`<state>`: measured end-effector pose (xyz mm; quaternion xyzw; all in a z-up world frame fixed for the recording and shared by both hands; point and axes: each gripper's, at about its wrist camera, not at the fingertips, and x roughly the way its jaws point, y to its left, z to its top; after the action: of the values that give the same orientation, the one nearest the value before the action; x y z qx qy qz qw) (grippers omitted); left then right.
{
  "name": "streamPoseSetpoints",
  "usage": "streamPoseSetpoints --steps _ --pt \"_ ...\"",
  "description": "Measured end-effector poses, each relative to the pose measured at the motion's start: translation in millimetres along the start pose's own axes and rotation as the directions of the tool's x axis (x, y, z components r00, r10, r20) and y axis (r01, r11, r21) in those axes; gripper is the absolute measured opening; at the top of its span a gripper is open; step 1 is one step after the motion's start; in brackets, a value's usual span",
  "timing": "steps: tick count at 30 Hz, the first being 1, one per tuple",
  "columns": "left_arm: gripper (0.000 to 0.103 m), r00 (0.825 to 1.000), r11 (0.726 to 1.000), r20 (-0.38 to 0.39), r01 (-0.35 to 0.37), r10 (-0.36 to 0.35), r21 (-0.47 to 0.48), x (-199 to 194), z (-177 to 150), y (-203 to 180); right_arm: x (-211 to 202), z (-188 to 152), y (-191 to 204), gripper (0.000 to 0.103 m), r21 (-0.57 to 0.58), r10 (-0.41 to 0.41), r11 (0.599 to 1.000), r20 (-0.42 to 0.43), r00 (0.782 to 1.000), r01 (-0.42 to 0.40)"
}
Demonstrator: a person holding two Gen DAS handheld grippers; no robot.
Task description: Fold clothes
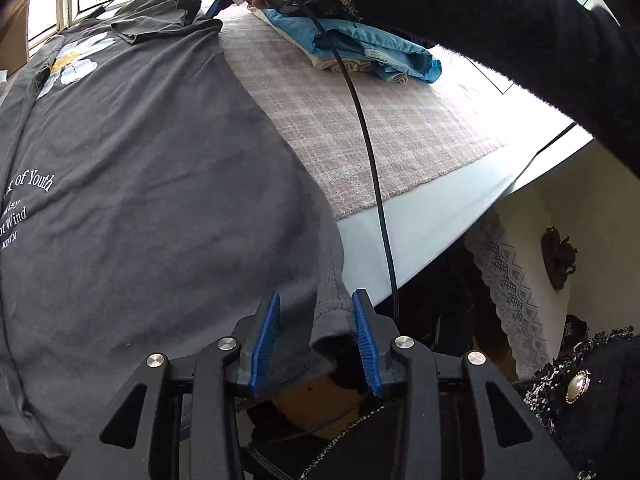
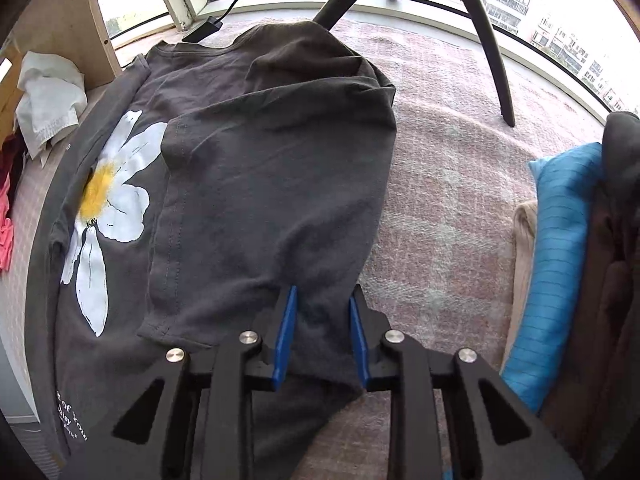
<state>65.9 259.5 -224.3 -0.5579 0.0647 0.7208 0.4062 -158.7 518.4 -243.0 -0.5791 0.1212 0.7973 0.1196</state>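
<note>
A dark grey T-shirt [image 2: 256, 184] with a big white daisy print [image 2: 108, 208] lies on a pinkish checked cloth [image 2: 460, 208] that covers the table. Its right side is folded over the middle, so the sleeve lies next to the daisy.

The left gripper [image 1: 316, 320] is at the near edge of the table [image 1: 432, 224], over the shirt's bottom hem. Its blue fingers [image 1: 266, 332] are a little way apart. The hem sits between them, but the pads do not squeeze it.

The right gripper [image 2: 322, 320] is over the folded part of the shirt. Its jaws are narrow too, with grey cloth between them, not pinched.

A folded blue garment [image 1: 372, 48] lies on the right. White crumpled cloth [image 2: 50, 100] is far left.
</note>
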Motion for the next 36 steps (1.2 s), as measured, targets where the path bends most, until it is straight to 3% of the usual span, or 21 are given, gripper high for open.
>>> streamPoseSetpoints --steps 1,6,11,18,28,32,36 --pt "0.004 1.0 1.0 -0.001 0.014 -0.014 -0.001 1.1 -0.6 -0.6 -0.5 -0.5 -0.3 0.025 -0.002 -0.002 1.0 0.001 1.0 0.002" --pt "0.004 0.995 0.993 0.043 0.095 -0.092 -0.066 -10.7 0.3 6.4 -9.1 -0.2 -9.6 0.008 0.029 0.029 0.999 0.023 0.999 -0.029" --pt "0.004 0.991 0.989 0.132 0.052 -0.033 -0.138 -48.2 -12.9 31.2 -29.7 7.1 -18.4 0.006 0.124 0.118 0.984 0.062 0.991 -0.125" --pt "0.004 0.976 0.933 0.218 0.064 0.016 -0.354 -83.9 -80.8 81.2 -59.7 41.2 41.8 0.006 0.103 0.125 0.986 0.06 0.99 -0.13" --pt "0.004 0.968 0.864 0.226 0.018 0.112 -0.503 -81.0 -130.0 129.8 -17.8 72.5 182.4 0.006 -0.089 0.013 0.996 0.019 1.0 -0.012" --pt "0.004 0.972 0.829 0.219 0.055 0.083 -0.557 -66.4 -137.8 149.5 10.4 72.4 206.3 0.006 -0.138 -0.073 0.988 -0.004 0.997 0.072" --pt "0.004 0.971 0.827 0.233 0.082 0.061 -0.556 -61.8 -141.5 153.0 29.2 69.8 217.4 0.006 -0.176 -0.12 0.978 -0.018 0.993 0.115"
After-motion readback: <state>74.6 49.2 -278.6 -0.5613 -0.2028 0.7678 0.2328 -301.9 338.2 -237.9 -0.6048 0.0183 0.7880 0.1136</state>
